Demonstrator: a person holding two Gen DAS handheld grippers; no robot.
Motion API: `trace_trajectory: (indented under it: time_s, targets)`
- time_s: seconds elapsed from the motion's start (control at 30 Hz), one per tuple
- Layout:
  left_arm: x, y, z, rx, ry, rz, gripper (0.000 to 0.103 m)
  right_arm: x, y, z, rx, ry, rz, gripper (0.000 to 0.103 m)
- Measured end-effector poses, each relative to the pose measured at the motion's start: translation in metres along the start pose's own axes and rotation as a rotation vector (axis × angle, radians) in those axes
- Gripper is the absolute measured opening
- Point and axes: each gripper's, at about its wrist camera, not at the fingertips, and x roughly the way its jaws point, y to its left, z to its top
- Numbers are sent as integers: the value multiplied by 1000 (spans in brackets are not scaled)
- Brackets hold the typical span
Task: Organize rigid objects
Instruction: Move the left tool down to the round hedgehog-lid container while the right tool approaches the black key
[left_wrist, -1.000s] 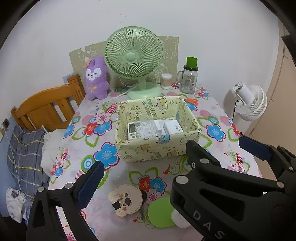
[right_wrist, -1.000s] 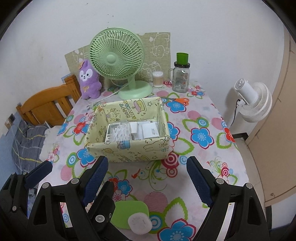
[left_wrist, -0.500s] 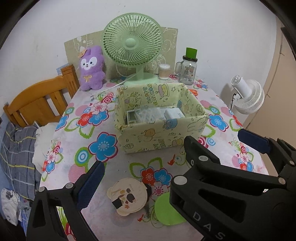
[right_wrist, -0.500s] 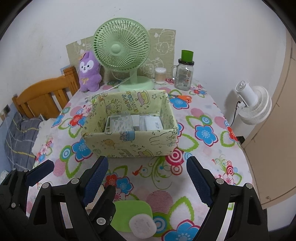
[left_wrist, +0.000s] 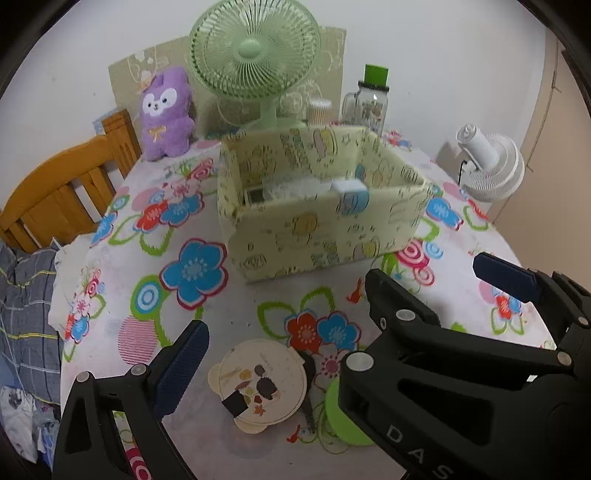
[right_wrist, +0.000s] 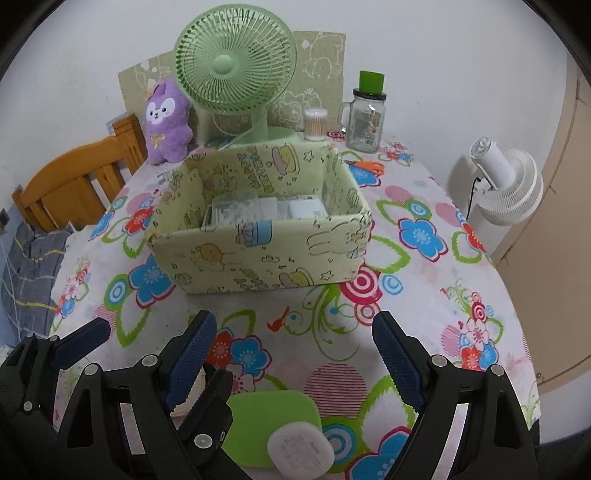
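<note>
While the loose pieces sit at the near edge of the desk (right_wrist: 424, 280), I judge them the next things to sort: a round cream case (left_wrist: 258, 384) with a dark printed picture on its lid, a green square pad (right_wrist: 271, 424), and a small white rounded puck (right_wrist: 301, 452) resting on the pad's near corner. They lie close together just in front of both tools, which I take as the staging spot before they go into the box.

My left tool (left_wrist: 340, 306) is spread wide with nothing in it, one finger beside the cream case, so it looks lined up for that piece. My right tool (right_wrist: 295, 347) is likewise wide apart and empty, straddling the green pad and puck from above.

Further toward the middle of the desk stands the yellow patterned box (right_wrist: 258, 254), open-topped, already holding several white and clear items I cannot identify in the blur. It sits square to me, near wall facing the tools, so a short forward carry should reach it.

At the far edge, against the wall, stand a green fan (right_wrist: 236, 70), a purple plush (right_wrist: 166, 122), a jar of cotton swabs (right_wrist: 316, 123) and a glass mug jar (right_wrist: 365, 118) with a green lid; orange scissors (right_wrist: 369, 166) lie behind the box. A white fan (right_wrist: 506, 188) stands off the desk's right side, a wooden chair (right_wrist: 70, 177) off its left.
</note>
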Motion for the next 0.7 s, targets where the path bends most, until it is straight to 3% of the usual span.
trace_trajectory:
  time_s: [0.4, 0.7]
  targets:
    - [30, 18, -23, 9, 87, 29, 100, 32, 17, -24, -3, 71, 43, 89]
    - [50, 26, -28, 29, 123, -26, 100, 48, 23, -31, -7, 106, 10, 89]
